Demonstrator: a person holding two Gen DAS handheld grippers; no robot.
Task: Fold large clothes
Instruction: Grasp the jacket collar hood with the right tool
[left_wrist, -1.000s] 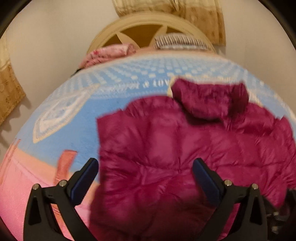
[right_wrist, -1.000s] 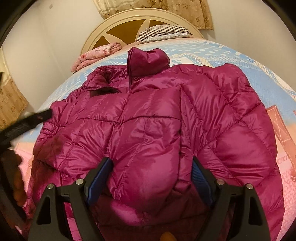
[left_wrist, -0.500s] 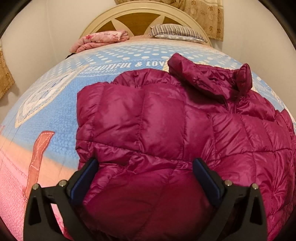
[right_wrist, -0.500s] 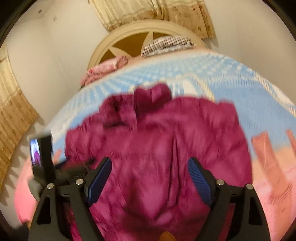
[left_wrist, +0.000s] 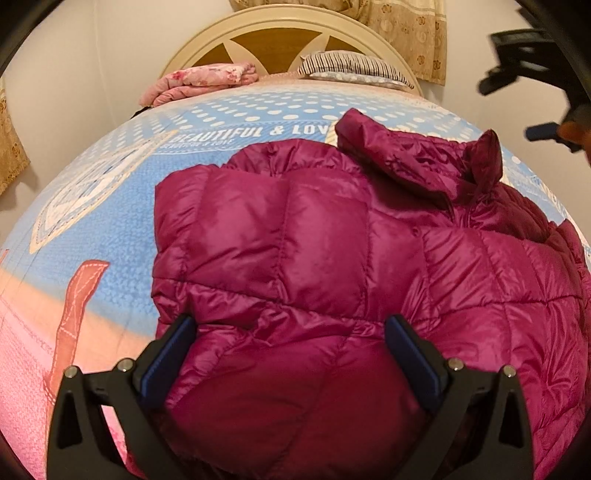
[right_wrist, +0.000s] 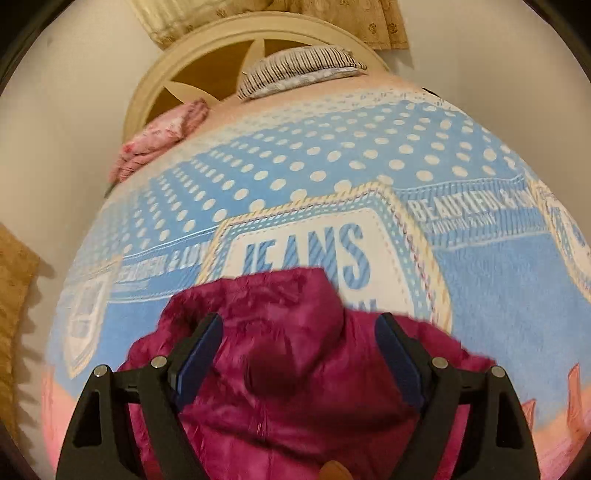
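A quilted magenta puffer jacket (left_wrist: 332, 266) lies partly folded on the blue polka-dot bedspread (left_wrist: 110, 221), one side turned inward, collar (right_wrist: 266, 306) at the far end. Left tool (left_wrist: 290, 354) and right tool (right_wrist: 297, 350) hover wide apart, holding nothing; further folds appear outstanding.
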